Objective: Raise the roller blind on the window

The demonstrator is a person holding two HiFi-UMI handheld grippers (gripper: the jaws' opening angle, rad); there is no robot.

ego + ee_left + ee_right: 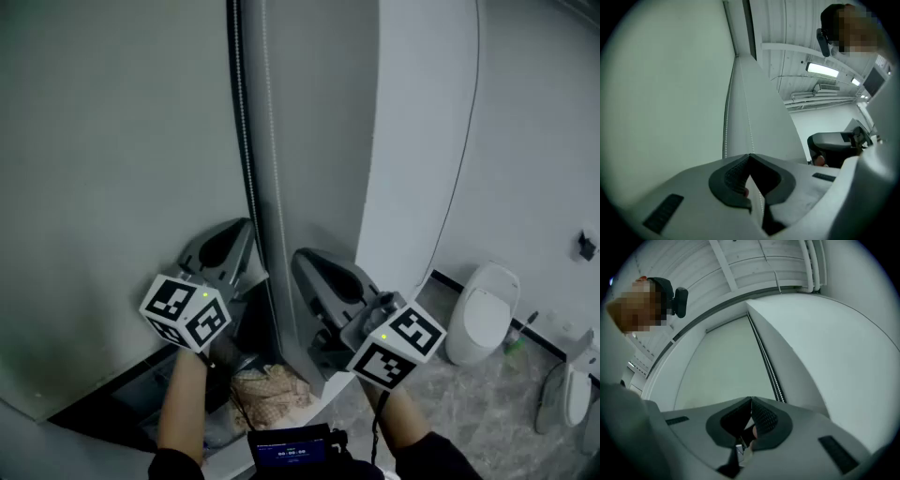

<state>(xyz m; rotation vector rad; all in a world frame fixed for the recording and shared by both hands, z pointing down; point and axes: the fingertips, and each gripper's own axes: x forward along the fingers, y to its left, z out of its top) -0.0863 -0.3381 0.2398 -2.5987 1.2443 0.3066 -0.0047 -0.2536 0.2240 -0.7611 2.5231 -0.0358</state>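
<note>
**Grippers at the blind's chain, both sets of jaws closed**

Blind first: on my head feed the roller blind (112,169) fills the far left as a pale grey sheet. Its right edge stops at a dark frame strip (242,141). Just right of that strip the bead chain (272,187) drops as a thin dotted line against a grey panel.

The left gripper (242,230) points up toward the strip, with its marker cube (186,311) low and the person's left forearm (183,403) under it. In the left gripper view its jaws are pressed together. The chain (748,126) runs up from their meeting point and shows again in the gap below the tips, so I read this as a pinch on the chain. The blind (661,93) takes up the whole left side of that view. A lit ceiling lamp (822,70) sits at the upper right.

Between the two forearms, low down, lies a crumpled checked cloth (267,394).

The right gripper (300,255) stands just across the chain from the left one, near it but apart, with its cube (397,347) at the lower right. In the right gripper view its jaws are also closed tip to tip. The blind (726,362) rises ahead of them. The dark strip (768,366), with beads along it, climbs just right of the tips. I cannot tell whether a strand is caught between these pads.

Furthest right, a white rounded unit (483,314) stands on the grey marbled floor (469,412).
</note>
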